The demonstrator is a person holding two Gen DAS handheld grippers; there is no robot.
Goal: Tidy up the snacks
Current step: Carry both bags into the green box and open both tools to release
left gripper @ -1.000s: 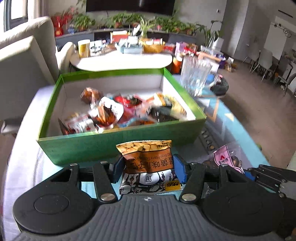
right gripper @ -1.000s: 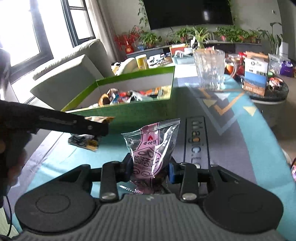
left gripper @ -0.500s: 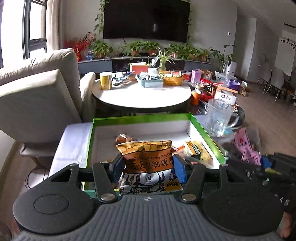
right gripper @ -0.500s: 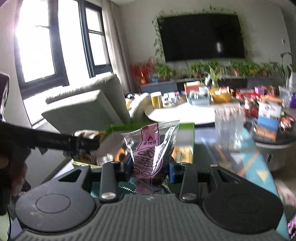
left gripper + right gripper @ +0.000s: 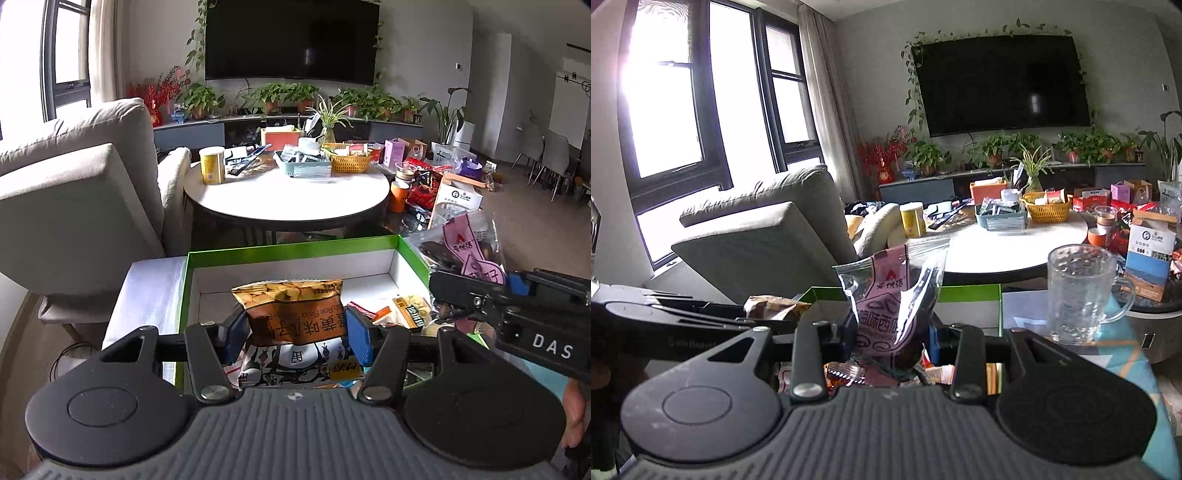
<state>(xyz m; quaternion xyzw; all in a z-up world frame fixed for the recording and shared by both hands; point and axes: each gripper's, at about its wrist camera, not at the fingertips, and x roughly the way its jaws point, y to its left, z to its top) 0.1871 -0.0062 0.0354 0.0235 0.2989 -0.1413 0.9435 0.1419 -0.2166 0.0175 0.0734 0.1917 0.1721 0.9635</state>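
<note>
My left gripper (image 5: 293, 328) is shut on an orange-brown snack packet (image 5: 295, 314) and holds it over the near part of the green box (image 5: 295, 245). Several loose snack packets (image 5: 402, 312) lie inside the box. My right gripper (image 5: 892, 341) is shut on a clear and pink snack bag (image 5: 892, 295), held upright above the box (image 5: 967, 293). In the left wrist view the right gripper (image 5: 469, 291) with its pink bag (image 5: 465, 249) hangs over the box's right wall. The left gripper's packet (image 5: 774, 306) shows at the left in the right wrist view.
A glass mug (image 5: 1082, 291) stands on the blue patterned cloth right of the box. A round white table (image 5: 288, 192) with a yellow cup, baskets and boxes is behind. A grey sofa (image 5: 74, 199) stands to the left. A hand (image 5: 574, 413) shows at the right edge.
Both grippers have risen and moved forward with their packets, from in front of the box to above it. Both views have tilted up, showing more of the room. Neither grip has changed.
</note>
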